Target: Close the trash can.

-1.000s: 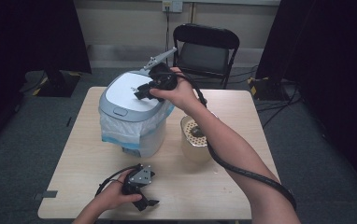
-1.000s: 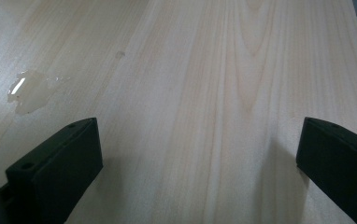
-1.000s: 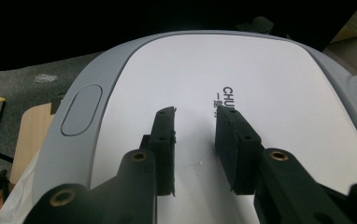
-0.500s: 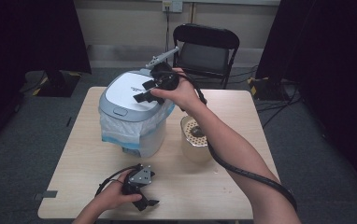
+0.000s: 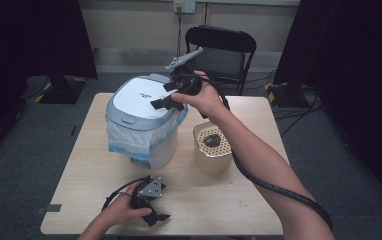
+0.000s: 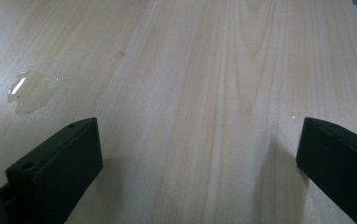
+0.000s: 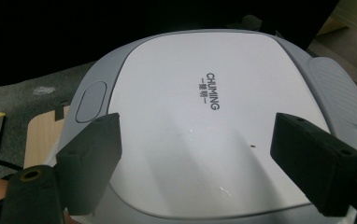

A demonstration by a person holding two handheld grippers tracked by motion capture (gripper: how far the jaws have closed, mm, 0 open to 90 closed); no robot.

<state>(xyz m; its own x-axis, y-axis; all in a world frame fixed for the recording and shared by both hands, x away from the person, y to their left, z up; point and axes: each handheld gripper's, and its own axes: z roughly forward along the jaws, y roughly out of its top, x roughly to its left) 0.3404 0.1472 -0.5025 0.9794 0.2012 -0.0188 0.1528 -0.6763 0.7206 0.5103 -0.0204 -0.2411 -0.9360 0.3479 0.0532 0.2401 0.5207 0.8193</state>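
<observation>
Right claw (image 5: 165,96) wide over bin lid (image 5: 141,97); left claw (image 5: 156,216) wide near table edge (image 5: 169,233).

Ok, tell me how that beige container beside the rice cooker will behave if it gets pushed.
The beige container looks tall for its base, so a push near the rim would likely tip it rather than slide it. It seems light plastic, holding one dark lump, so it probably moves easily. The small puddle on the table could make it skid.
</observation>
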